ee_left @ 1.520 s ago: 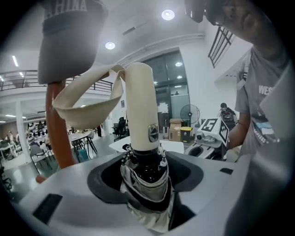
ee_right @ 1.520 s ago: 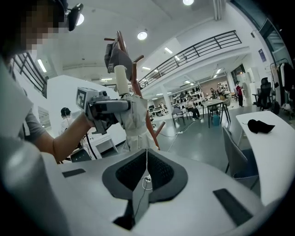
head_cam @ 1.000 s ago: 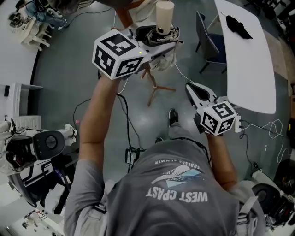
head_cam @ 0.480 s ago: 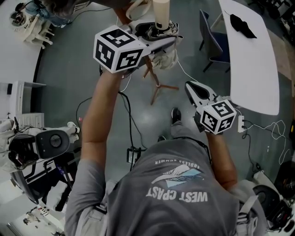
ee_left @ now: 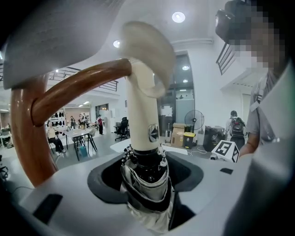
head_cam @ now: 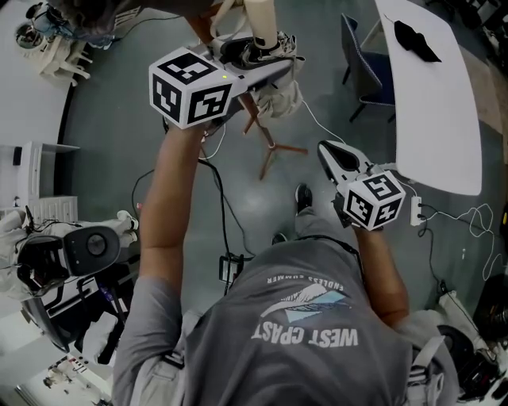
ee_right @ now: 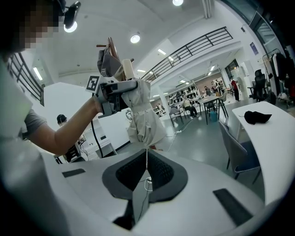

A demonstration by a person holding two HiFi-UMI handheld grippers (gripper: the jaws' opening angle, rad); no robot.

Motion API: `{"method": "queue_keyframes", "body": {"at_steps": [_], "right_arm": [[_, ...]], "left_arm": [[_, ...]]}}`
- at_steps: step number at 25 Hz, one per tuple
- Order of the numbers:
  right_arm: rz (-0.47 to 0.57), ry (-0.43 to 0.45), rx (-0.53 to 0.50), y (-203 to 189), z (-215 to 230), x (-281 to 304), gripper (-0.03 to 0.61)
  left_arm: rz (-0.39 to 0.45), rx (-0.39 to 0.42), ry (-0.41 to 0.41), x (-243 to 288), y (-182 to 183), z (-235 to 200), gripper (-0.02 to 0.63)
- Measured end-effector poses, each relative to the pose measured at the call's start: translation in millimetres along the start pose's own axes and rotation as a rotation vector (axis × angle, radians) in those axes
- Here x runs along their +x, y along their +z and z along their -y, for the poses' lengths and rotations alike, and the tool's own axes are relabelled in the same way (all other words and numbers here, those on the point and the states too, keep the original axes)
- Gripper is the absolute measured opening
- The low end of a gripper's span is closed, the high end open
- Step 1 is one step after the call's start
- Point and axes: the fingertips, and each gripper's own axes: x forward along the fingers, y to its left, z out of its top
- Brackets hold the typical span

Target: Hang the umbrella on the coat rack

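My left gripper [head_cam: 266, 59] is shut on the folded umbrella just below its cream handle [head_cam: 260, 20], and the pale canopy [head_cam: 279, 95] hangs under the jaws. In the left gripper view the umbrella [ee_left: 146, 184] stands upright between the jaws. Its curved handle top [ee_left: 147, 46] lies over a brown wooden hook [ee_left: 69, 90] of the coat rack [ee_left: 25, 138]. The rack's legs [head_cam: 274, 149] spread on the floor below. My right gripper [head_cam: 329, 151] is held lower and to the right, shut with nothing in it. From its own view [ee_right: 146, 170] the umbrella [ee_right: 143, 115] hangs ahead.
A long white table [head_cam: 429, 119] with a black item [head_cam: 417, 44] stands at the right, a blue chair [head_cam: 365, 75] beside it. Cables [head_cam: 222, 214] run over the grey floor. Equipment [head_cam: 71, 254] crowds the lower left. A white curved desk [head_cam: 28, 95] is at the far left.
The left gripper has rolled slightly and shifted a little left in the head view with the umbrella. The right gripper has stayed put.
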Motion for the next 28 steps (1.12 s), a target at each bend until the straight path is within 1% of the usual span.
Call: {"method": "queue_keyframes", "body": {"at_steps": [4,9,11,12,14,17,20,22,24,26,27,28], "right_arm": [[0.000,-0.006,0.004,-1.0,0.7,0.1,0.031],[-0.008,-0.010,0.014,-5.1,7.0,2.6,0.031],[-0.012,-0.010,-0.010,-2.3,8.1,5.9,0.031],[-0.009,-0.010,-0.040,3.4,7.4,8.6,0.031],[0.018,-0.018,-0.132,28.5,5.5,13.4,0.031],[0.109,-0.057,-0.286,89.1,6.3,13.5,0.031],[0.187,-0.077,-0.396,140.2,-0.1,8.9,0.031],[0.239,-0.081,-0.515,177.7,-13.0,6.4,0.032],[0.303,-0.054,-0.651,222.6,-34.1,5.0,0.032],[0.356,0.013,-0.785,262.5,-64.4,4.8,0.034],[0.364,0.043,-0.868,275.8,-80.0,6.2,0.039],[0.357,0.058,-0.969,283.2,-93.7,9.3,0.077]], "left_arm": [[0.001,-0.017,0.000,0.2,-1.6,-5.0,0.250],[0.006,-0.052,-0.026,3.7,-7.6,-4.7,0.250],[0.003,-0.058,-0.032,6.5,-10.6,-4.9,0.250],[0.000,-0.060,-0.033,7.7,-11.8,-6.0,0.250],[-0.002,-0.061,-0.026,8.1,-12.9,-9.3,0.250],[0.001,-0.062,-0.017,5.9,-12.7,-11.8,0.250],[0.002,-0.071,-0.023,2.3,-16.8,-8.7,0.250],[0.004,-0.079,-0.031,0.2,-19.6,-7.0,0.250],[0.004,-0.084,-0.032,0.1,-21.1,-7.9,0.250],[0.002,-0.085,-0.027,2.5,-22.4,-10.5,0.250],[0.001,-0.085,-0.024,4.0,-23.0,-11.7,0.250],[0.000,-0.084,-0.024,5.2,-23.5,-12.4,0.250]]}}
